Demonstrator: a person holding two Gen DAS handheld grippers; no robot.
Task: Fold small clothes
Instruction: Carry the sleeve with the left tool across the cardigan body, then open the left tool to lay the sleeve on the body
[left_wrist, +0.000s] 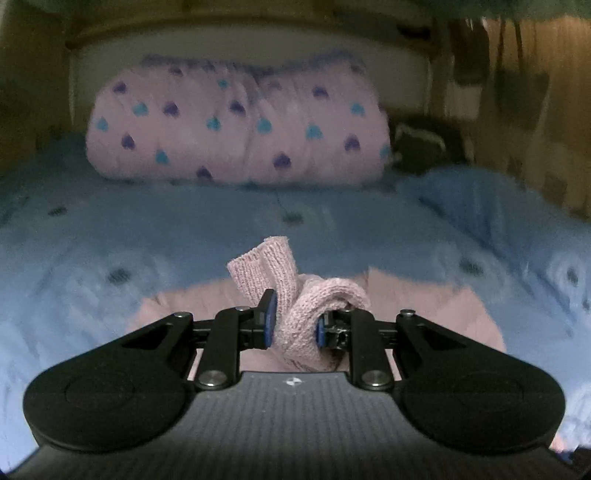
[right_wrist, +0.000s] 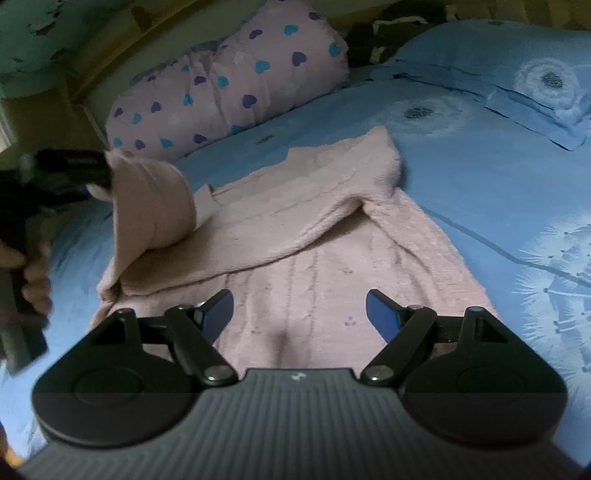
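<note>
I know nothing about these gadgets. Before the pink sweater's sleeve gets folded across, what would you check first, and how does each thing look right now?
1. Left gripper has a firm hold on the sleeve: ok, knit bunched between its pads.
2. Right gripper free: ok, jaws wide apart, nothing between them.
3. Pink sweater body lies flat on the blue bedspread: ok.
4. Other sleeve already folded across the chest: ok.
5. Heart-print pillow clear of the sweater: ok.
6. Lifted sleeve untwisted: cannot tell, too blurred.

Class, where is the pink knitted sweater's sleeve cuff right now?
The sleeve cuff is pinched in the left claw, lifted above the pink knitted sweater on the blue bedsheet.
</note>
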